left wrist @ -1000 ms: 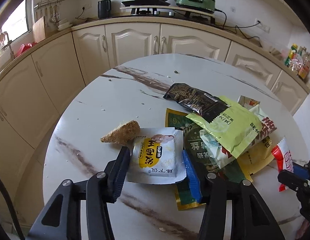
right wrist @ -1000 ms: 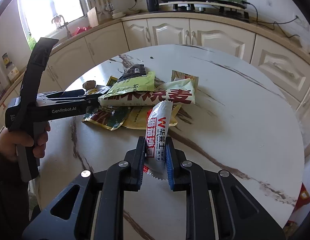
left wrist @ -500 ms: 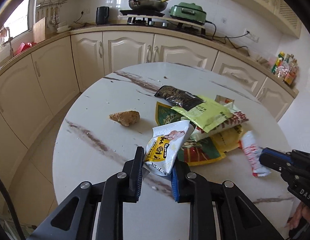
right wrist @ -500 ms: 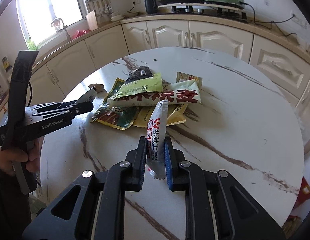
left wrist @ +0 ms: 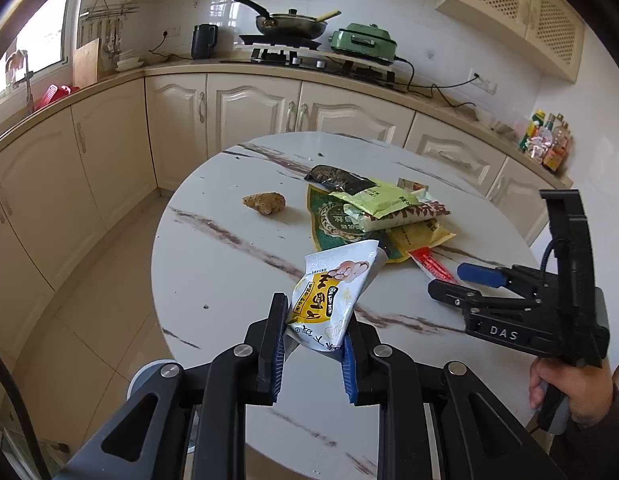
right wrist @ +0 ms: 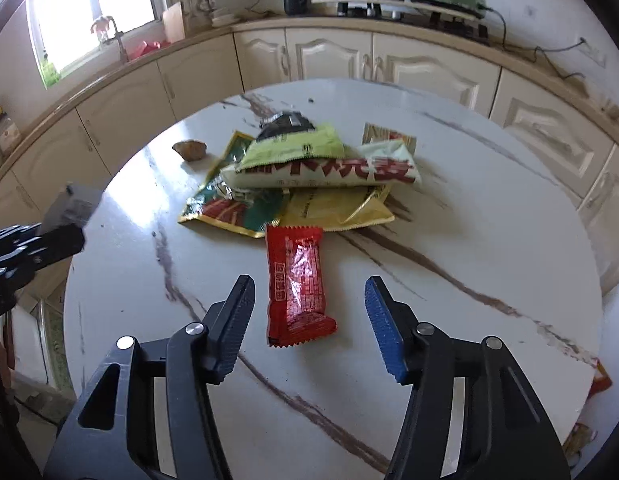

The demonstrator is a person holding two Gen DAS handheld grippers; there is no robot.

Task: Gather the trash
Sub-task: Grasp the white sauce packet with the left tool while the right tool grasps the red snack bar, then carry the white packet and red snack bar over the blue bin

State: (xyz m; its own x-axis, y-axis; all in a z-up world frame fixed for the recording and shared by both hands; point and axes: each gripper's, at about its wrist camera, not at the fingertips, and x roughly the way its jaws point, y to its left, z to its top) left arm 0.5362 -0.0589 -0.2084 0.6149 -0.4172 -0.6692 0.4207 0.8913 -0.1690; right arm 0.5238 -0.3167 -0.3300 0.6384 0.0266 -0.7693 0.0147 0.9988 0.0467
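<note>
red wrapper (right wrist: pixel 297 284), white-and-yellow packet (left wrist: pixel 331 300), brown-veined white table (right wrist: pixel 469 240)

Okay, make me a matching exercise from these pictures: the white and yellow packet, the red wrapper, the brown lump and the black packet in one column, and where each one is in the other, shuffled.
Things:
1. white and yellow packet
2. red wrapper
3. brown lump
4. black packet

Places:
A. alone on the table, left of the pile
B. flat on the table between the open right gripper fingers
C. far end of the pile
D. pinched in the left gripper

Pairs: 1-D, 2-B, 3-A, 4-C
</note>
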